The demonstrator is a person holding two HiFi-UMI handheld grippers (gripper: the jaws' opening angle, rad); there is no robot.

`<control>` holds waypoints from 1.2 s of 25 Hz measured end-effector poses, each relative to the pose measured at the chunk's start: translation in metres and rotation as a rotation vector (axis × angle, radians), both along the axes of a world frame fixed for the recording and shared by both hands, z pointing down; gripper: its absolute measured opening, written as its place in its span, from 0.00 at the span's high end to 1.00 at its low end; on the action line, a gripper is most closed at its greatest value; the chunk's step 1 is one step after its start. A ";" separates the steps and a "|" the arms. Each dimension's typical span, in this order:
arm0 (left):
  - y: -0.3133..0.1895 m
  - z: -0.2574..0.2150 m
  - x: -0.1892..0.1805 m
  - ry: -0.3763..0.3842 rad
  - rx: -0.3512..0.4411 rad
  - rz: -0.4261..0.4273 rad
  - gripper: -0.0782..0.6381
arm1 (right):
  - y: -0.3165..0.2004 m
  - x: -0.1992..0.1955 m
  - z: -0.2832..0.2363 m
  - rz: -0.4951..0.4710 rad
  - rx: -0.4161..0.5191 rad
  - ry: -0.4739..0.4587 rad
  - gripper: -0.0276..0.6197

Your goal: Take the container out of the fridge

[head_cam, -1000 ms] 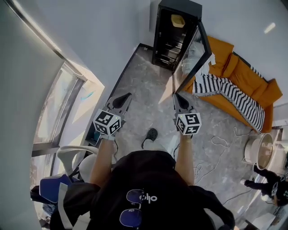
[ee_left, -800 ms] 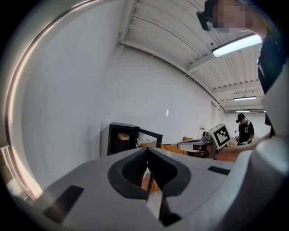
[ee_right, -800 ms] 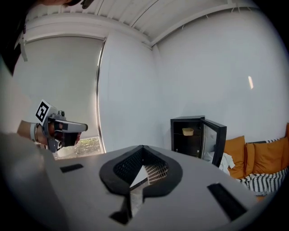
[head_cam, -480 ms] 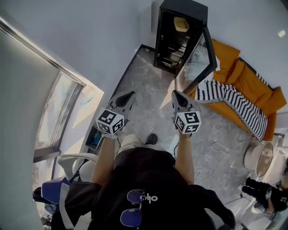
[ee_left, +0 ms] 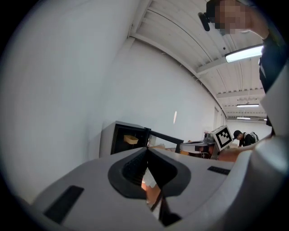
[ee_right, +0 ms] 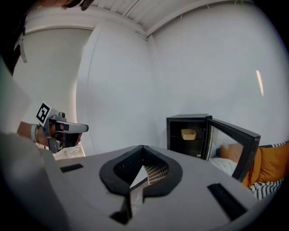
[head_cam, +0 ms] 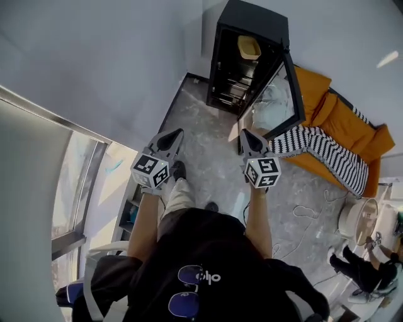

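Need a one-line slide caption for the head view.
Left gripper and right gripper, both shut and empty, face the open fridge holding a yellow container.

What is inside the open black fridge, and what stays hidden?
A yellow container sits on an upper shelf of the fridge. Shelves show below it, but that lower part is dark, so anything there cannot be made out.

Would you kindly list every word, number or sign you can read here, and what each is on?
On the black shirt: white print, a few letters, too warped to read surely.
On the left gripper and right gripper: cubes bear black-and-white square markers only, no words.
On the fridge: no readable label.
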State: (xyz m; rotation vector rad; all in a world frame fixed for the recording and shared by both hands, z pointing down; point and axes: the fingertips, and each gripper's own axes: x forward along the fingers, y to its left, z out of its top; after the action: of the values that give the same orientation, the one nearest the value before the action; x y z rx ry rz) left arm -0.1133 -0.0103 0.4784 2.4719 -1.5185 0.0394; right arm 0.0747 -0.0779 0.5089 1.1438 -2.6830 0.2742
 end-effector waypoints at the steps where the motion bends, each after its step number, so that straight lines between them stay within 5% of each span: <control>1: -0.016 -0.002 -0.007 0.002 0.002 0.011 0.89 | -0.014 -0.005 -0.003 0.012 0.003 0.004 0.95; 17: -0.205 -0.009 -0.113 0.060 -0.011 0.174 0.89 | -0.173 -0.101 -0.028 0.169 0.015 0.039 0.95; 30: -0.300 0.003 -0.096 0.050 -0.044 0.282 0.89 | -0.245 -0.090 -0.011 0.267 -0.021 0.051 0.95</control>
State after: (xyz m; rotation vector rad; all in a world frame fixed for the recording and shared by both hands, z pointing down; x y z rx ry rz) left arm -0.2093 -0.3103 0.4811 2.6103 -1.1273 0.0594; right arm -0.0156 -0.3228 0.4981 1.4825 -2.4748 0.3092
